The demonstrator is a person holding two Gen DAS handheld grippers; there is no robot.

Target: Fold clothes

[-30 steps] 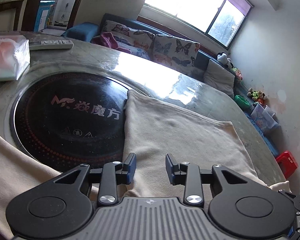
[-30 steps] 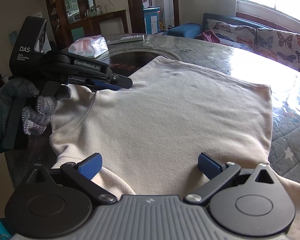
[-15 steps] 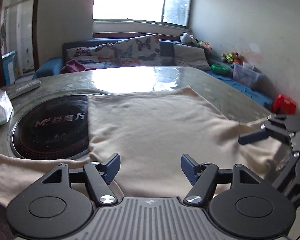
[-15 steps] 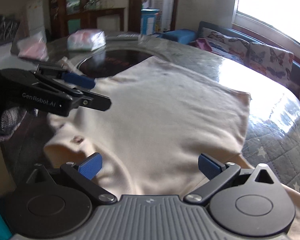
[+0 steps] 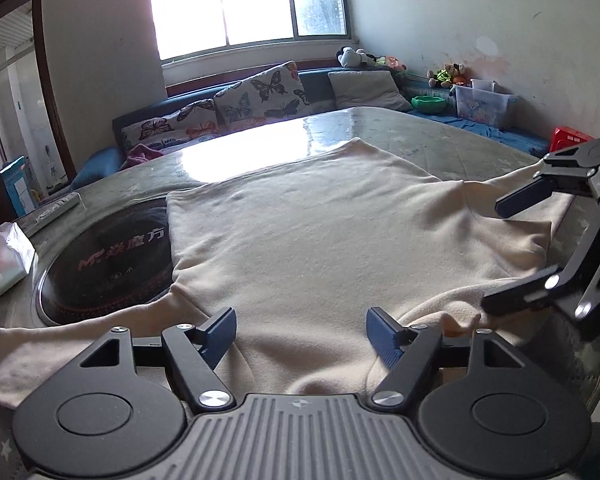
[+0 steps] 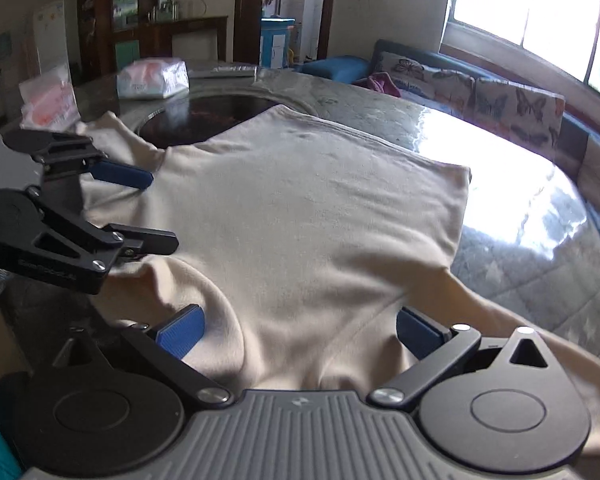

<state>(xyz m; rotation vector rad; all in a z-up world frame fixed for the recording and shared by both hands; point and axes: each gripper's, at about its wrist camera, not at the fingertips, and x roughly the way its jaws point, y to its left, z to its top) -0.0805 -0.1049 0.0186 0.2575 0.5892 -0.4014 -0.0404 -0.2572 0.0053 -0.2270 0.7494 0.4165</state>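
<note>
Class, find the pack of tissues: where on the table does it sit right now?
In the left wrist view, the pack of tissues sits at the far left edge of the table, left of the black round hob and away from the cream shirt.

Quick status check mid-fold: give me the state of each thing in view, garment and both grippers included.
cream garment: spread flat on the table, sleeves out to both sides, not yet folded
left gripper: open, jaws just been opening, cloth below, nothing pinched
right gripper: open over the near edge, nothing gripped
tissue pack: lying on the table, untouched
</note>
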